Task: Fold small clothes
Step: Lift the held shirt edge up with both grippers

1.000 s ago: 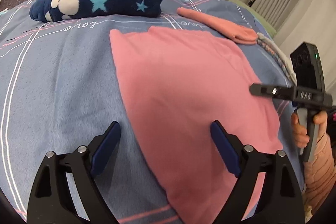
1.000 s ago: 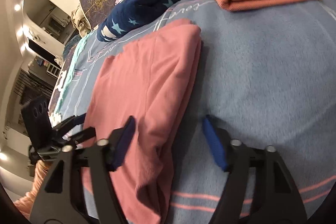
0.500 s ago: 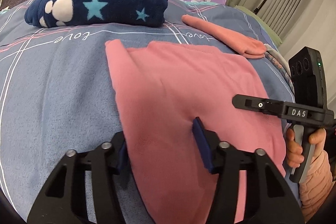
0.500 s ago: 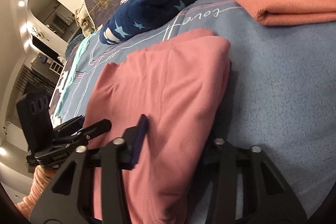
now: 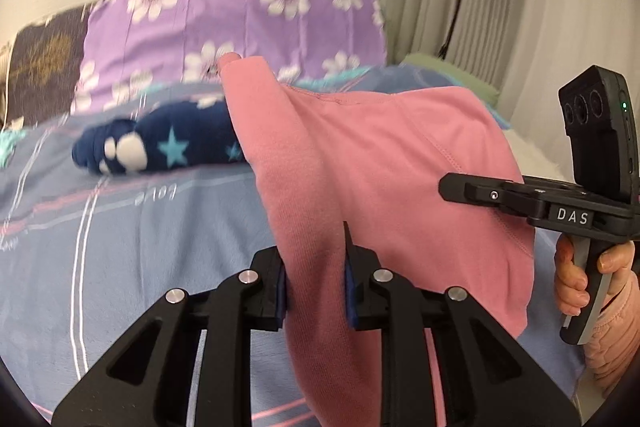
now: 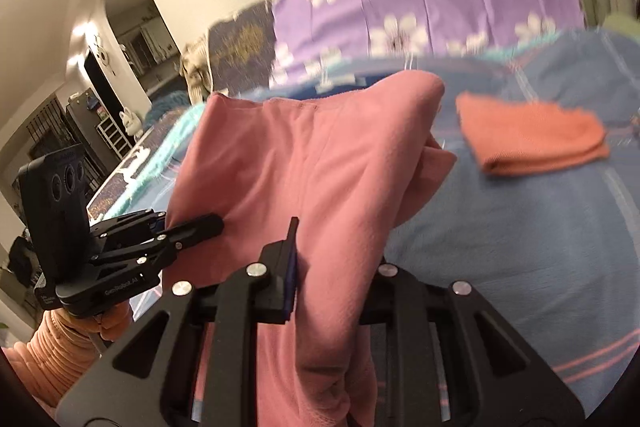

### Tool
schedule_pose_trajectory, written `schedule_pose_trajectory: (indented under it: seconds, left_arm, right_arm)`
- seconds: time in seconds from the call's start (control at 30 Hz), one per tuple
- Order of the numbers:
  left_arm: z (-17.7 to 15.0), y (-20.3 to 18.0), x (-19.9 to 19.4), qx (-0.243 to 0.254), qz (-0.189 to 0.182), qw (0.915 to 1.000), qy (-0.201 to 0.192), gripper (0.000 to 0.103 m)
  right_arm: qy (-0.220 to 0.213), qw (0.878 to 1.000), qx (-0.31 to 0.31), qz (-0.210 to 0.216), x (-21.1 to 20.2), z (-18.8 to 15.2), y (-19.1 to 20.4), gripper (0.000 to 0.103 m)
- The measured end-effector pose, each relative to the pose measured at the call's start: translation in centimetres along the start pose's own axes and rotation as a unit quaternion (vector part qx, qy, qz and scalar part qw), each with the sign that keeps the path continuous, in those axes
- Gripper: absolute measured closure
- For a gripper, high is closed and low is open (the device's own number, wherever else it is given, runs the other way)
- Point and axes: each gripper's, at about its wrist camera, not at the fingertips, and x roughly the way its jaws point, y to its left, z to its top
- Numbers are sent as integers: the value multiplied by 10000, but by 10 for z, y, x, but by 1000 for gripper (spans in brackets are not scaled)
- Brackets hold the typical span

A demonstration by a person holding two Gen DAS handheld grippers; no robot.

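now pink garment [image 5: 380, 163] between both jaws

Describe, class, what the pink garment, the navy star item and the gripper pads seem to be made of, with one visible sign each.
Pink garment: likely cotton jersey knit, matte; fine knit texture and stitched seams show.
Navy star item: probably plush fleece; surface looks soft and fuzzy, though blurred.
Gripper pads: blue, perhaps rubber or foam; smooth facing on black, apparently plastic, fingers.
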Motion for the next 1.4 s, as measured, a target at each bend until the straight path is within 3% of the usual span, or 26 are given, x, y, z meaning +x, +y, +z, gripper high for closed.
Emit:
schedule_pose_trajectory:
  seconds: [0.33, 0.57, 0.73, 1.03, 1.4]
  left_arm:
    - [45, -64, -23, 628, -197, 9967, -483, 81]
    - [106, -116, -8, 1064, -131, 9916, -723, 81]
    - [144, -129, 20, 1295, 79, 9882, -818, 81]
    - [199, -132, 98, 1178, 298, 9900, -716, 81]
    - [218, -121, 180, 1149, 713, 9896, -485, 81]
  right_arm:
    - [-647, 9953, -337, -630, -78, 26, -2, 83]
    - [-1073, 9849, -582, -1228, -113, 68, -27, 83]
    - [-1044, 9815, -417, -1549, -106, 106, -64, 83]
    - [-1070, 9755, -304, -1898, -77, 162, -122, 83]
    - [-804, 9759, -25, -2027, 2, 197, -188, 83]
